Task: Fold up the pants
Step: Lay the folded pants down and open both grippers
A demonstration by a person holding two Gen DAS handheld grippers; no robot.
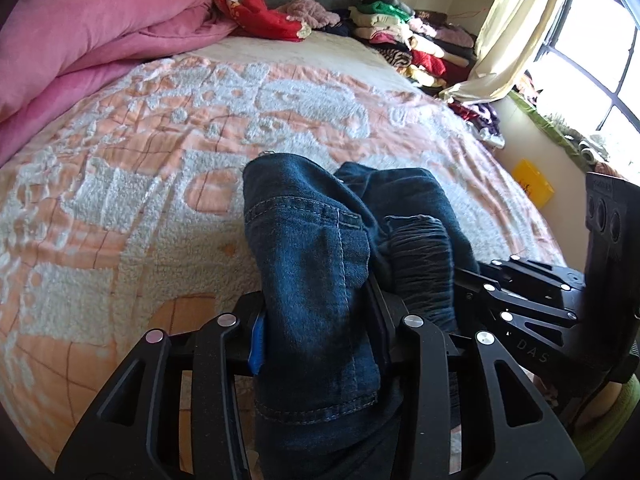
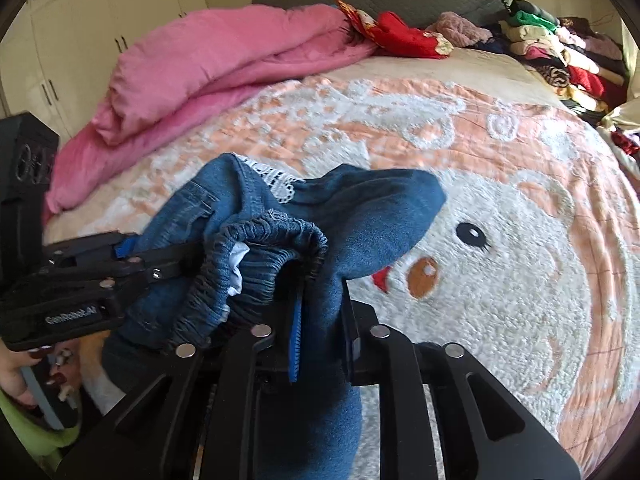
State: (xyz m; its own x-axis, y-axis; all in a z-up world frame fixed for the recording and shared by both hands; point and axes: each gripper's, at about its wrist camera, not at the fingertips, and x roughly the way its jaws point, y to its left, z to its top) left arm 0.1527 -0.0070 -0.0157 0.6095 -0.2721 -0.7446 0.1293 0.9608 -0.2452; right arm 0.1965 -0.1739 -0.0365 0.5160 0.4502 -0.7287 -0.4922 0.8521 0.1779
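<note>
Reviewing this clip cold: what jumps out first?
A bunched pair of blue jeans fills the foreground, pinched in both the left claw and the right claw above the peach cartoon blanket. A pink duvet lies heaped at the far left.

White lettering "GenRobot.AI" on the side of the left gripper [image 2: 132, 256] body, seen from the right wrist. Letters "DAS" on the side of the right gripper [image 1: 476, 276] body, seen from the left wrist. No other legible text.
</note>
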